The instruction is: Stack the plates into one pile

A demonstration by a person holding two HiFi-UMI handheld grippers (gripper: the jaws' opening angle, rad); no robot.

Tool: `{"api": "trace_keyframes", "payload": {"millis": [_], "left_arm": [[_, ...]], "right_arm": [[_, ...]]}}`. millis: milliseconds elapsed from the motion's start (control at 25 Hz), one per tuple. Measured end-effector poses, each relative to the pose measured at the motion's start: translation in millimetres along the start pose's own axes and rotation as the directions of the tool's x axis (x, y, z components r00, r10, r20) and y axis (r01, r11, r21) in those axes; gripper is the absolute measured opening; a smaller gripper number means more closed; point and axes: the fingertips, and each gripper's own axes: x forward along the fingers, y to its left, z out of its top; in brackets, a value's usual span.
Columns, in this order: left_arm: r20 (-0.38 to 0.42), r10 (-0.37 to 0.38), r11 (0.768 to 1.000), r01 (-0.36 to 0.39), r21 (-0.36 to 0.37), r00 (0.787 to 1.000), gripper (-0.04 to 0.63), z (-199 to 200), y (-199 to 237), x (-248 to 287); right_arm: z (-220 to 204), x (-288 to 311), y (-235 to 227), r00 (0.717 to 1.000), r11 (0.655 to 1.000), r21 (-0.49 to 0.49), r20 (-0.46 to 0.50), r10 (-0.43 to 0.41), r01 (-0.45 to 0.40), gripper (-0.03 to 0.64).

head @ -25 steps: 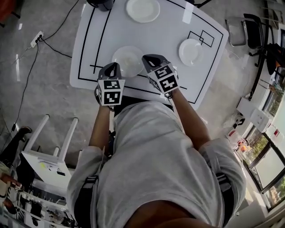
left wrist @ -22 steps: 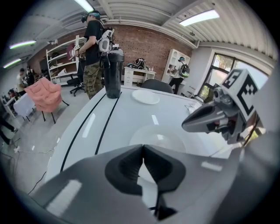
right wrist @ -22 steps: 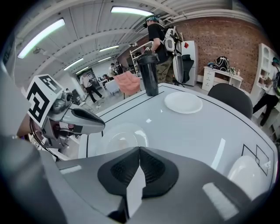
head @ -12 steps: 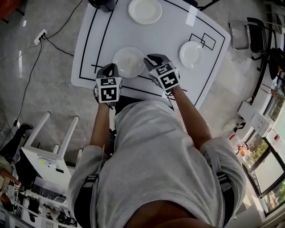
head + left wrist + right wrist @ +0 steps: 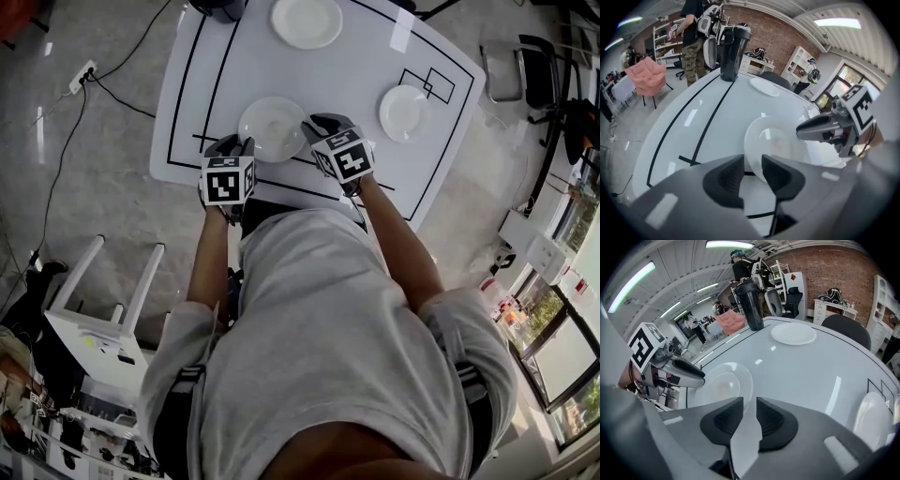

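White table (brick-walled room): left gripper, right gripper, jaws just opening, empty.

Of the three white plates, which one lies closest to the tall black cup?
The far plate, just next to the black cup. The middle plate and the right-hand plate lie well away from it.
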Motion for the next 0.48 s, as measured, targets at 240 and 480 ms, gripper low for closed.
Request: {"api": "trace_keyframes", "payload": {"millis": [240, 480], "left_arm": [[-0.008, -0.035, 0.999, 0.035, -0.015, 0.999, 0.112, -1.7, -0.9, 4.3], [-0.013, -0.043, 0.999, 0.043, -0.029, 0.999, 0.109, -1.6, -1.0, 5.6]], "right_arm": [[0.2, 3.1, -0.5, 1.000, 0.999, 0.039, 0.005, -0.003, 0.003, 0.083], [1.8, 6.6, 4.3, 1.000, 0.998, 0.051, 0.009, 0.019, -0.020, 0.045]]}}
